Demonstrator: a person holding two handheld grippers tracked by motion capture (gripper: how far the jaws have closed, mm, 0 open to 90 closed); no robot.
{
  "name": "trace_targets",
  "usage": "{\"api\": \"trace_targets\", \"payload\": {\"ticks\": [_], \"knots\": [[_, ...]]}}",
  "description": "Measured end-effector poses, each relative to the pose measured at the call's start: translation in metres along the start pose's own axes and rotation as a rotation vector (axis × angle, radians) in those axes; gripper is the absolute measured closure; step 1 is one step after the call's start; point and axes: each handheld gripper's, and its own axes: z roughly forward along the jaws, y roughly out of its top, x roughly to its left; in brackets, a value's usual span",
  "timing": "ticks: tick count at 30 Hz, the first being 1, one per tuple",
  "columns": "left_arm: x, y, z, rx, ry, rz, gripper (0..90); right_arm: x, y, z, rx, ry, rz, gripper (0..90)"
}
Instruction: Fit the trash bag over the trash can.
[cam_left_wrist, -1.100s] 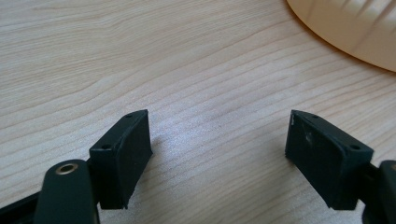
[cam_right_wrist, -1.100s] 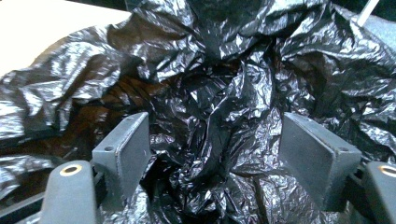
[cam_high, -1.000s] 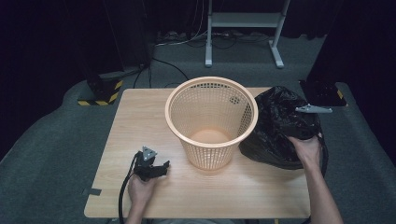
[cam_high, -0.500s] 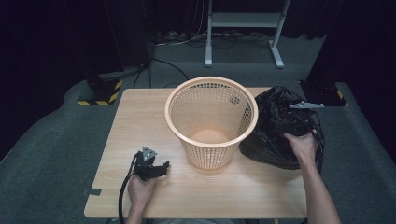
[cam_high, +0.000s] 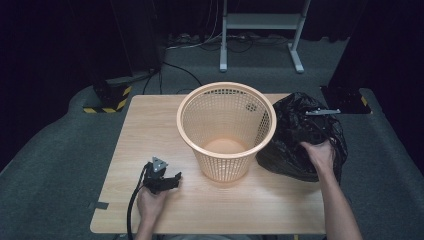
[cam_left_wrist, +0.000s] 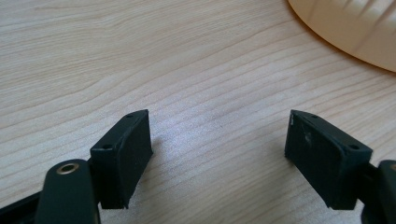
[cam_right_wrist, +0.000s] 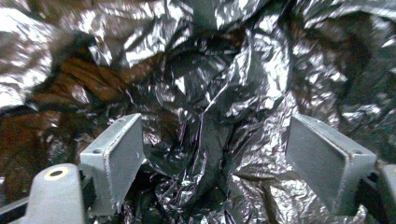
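An orange mesh basket (cam_high: 225, 127) stands upright in the middle of the wooden table (cam_high: 150, 125), and its base edge (cam_left_wrist: 355, 32) shows in the left gripper view. A crumpled black plastic bag (cam_high: 292, 135) lies right of it, touching its side. My right gripper (cam_right_wrist: 215, 140) is open and pressed into the bag's glossy folds (cam_right_wrist: 224, 84), which bulge between its jaws. In the high view the right hand (cam_high: 317, 155) rests on the bag. My left gripper (cam_high: 170, 180) lies low on the table at the front left, open (cam_left_wrist: 219, 140), with bare wood between its jaws.
Bare tabletop (cam_left_wrist: 187, 60) stretches left of and in front of the basket. Beyond the table lie grey carpet, a yellow-black striped block (cam_high: 107, 102), cables and a white stand's feet (cam_high: 260, 45). A dark flat object (cam_high: 347, 97) sits off the table's far right corner.
The right gripper has shifted a little to the left over the bag. The left gripper, the basket and the bag's place on the table are unchanged.
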Motion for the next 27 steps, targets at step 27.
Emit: {"api": "trace_targets", "payload": {"ticks": [27], "knots": [[0.0, 0.0, 0.0, 0.0, 0.0, 0.0, 22.8, -0.002, -0.008, 0.044, 0.161, -0.013, 0.031, 21.1]]}}
